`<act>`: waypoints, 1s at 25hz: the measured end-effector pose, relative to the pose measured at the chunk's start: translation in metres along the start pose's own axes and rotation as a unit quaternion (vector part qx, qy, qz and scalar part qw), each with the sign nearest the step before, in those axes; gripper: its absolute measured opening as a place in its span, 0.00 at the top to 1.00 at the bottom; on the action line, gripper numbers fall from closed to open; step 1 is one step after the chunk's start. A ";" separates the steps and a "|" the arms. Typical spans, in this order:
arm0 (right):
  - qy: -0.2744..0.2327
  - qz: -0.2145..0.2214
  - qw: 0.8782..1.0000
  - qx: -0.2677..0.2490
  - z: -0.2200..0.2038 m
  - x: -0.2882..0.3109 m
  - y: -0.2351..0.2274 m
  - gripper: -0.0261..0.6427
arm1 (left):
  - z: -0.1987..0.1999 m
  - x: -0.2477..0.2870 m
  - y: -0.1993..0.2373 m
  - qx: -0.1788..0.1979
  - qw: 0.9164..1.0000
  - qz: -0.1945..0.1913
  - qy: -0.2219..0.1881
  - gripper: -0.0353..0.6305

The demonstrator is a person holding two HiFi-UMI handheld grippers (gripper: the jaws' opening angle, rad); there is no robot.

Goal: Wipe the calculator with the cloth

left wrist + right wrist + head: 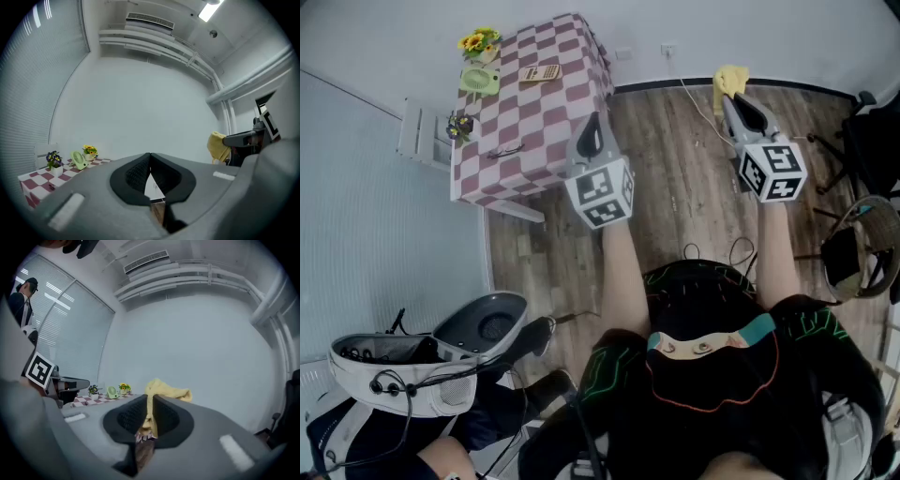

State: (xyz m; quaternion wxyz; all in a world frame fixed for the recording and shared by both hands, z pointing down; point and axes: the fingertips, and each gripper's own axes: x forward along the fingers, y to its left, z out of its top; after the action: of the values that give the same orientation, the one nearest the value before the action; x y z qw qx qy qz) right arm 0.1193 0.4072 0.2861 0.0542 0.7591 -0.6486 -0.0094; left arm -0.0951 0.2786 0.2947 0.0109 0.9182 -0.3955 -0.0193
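The calculator [542, 72], tan with dark keys, lies on the far part of a pink-and-white checkered table [572, 89] at upper left. A yellow cloth [729, 80] hangs from my right gripper [734, 99], which is shut on it and held over the wooden floor, well right of the table. In the right gripper view the cloth [164, 391] bunches out above the closed jaws of the right gripper [151, 404]. My left gripper [593, 122] hovers near the table's right edge. Its jaws meet with nothing between them, as the left gripper view shows of the left gripper [150, 158].
On the table stand a green mini fan [478, 78], a sunflower pot [480, 41], a small purple-flower pot [459, 125] and a dark thin object [504, 150]. A white rack [420, 131] stands left of it. A cable [698, 103] crosses the floor; a basket [874, 234] is at right.
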 end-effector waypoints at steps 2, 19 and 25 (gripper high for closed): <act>0.000 0.003 1.000 -0.002 0.000 0.000 0.002 0.90 | 0.001 0.001 -0.001 0.002 1.000 -0.002 0.000 0.93; 0.030 -0.031 0.999 0.025 -0.028 0.031 -0.030 0.90 | -0.035 0.051 -0.002 -0.018 0.999 -0.022 0.038 0.93; 0.043 -0.017 0.998 0.044 -0.047 0.085 -0.046 0.90 | -0.056 0.097 0.008 -0.014 0.998 -0.014 0.067 0.93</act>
State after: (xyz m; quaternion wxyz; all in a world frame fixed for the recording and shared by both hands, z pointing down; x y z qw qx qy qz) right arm 0.1817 0.3338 0.3331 0.0481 0.7715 -0.6323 0.0508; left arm -0.0314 0.2027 0.3485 0.0496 0.9226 -0.3808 0.0367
